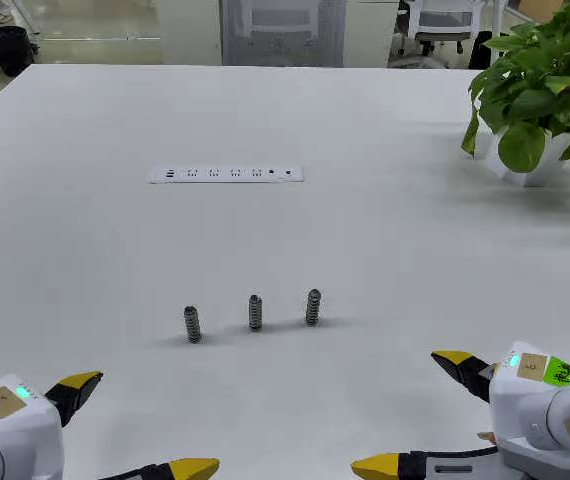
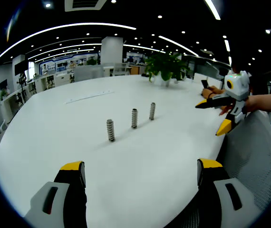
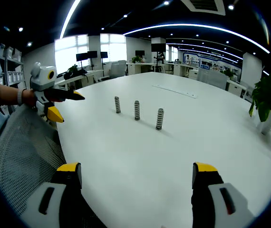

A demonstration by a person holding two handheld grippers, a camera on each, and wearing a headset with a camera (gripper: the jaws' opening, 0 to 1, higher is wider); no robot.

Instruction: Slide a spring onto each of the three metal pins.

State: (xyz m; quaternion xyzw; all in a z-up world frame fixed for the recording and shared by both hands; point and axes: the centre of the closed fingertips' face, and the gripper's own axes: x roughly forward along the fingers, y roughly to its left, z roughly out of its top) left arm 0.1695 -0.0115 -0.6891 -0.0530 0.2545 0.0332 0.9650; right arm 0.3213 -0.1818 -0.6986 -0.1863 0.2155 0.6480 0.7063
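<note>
Three springs (image 1: 255, 312) upright in row, dead ahead — left gripper (image 1: 137, 424) looks marginally nearer than right gripper (image 1: 413, 412); both spread wide, empty.

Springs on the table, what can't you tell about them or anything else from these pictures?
Pins: the three springs cover them; too small in all views to see metal inside.
Left gripper and right gripper: bodies cut off by the head view's bottom edge.
Power strip: markings too small in the head view.
Plant: cut off by the head view's right edge.
</note>
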